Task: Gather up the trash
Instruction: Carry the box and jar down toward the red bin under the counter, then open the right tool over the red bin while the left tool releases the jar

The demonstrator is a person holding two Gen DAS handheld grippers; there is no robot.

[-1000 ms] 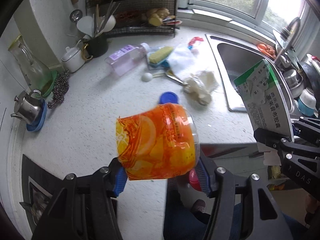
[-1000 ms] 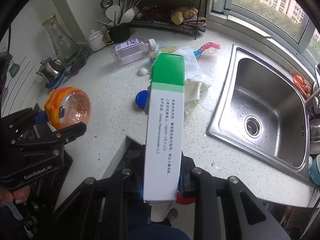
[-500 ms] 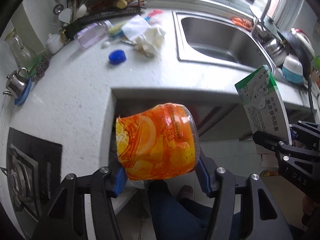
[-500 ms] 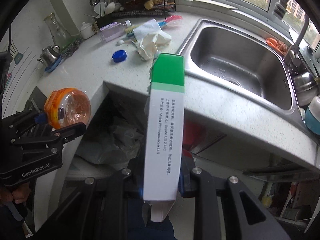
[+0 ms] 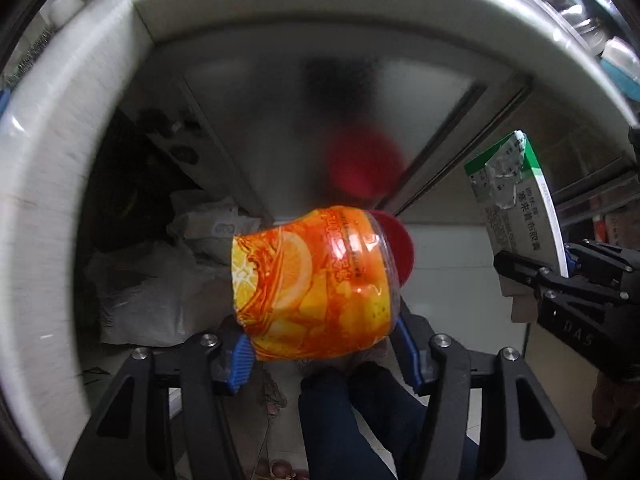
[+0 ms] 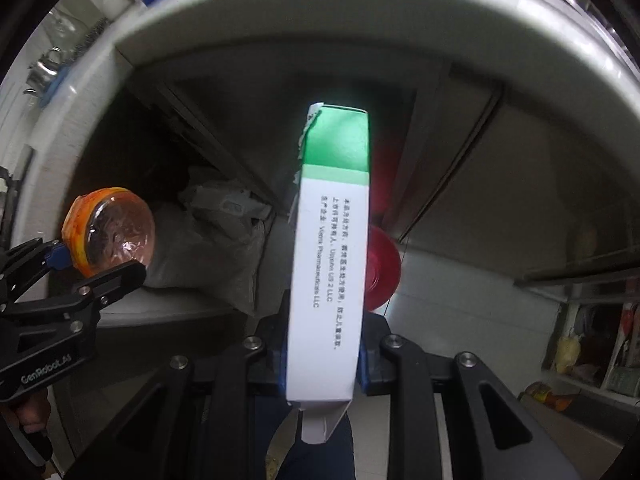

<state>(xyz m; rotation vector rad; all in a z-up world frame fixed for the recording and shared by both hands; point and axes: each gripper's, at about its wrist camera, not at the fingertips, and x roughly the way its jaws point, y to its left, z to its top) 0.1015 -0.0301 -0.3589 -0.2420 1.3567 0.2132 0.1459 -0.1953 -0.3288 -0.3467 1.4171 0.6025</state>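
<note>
While both my tongs pointed steeply down below the white counter edge [image 5: 48,208], each had a piece of trash clamped. My left gripper [image 5: 324,354] was about half open, blue pads squeezing the orange fruit cup [image 5: 316,284] from both sides; the cup lay on its side, clear base toward the right-hand camera. My right gripper [image 6: 322,364] was nearly closed, pinching the narrow green-and-white carton [image 6: 330,264] near its bottom flap, with the carton standing up along the fingers and its top torn. Both items hung in the air in front of the cabinet opening, above a crumpled grey plastic bag [image 6: 216,236]. A red round object [image 6: 382,268] sat behind the carton, blurred. My dark trouser leg [image 5: 344,428] showed below the cup.
</note>
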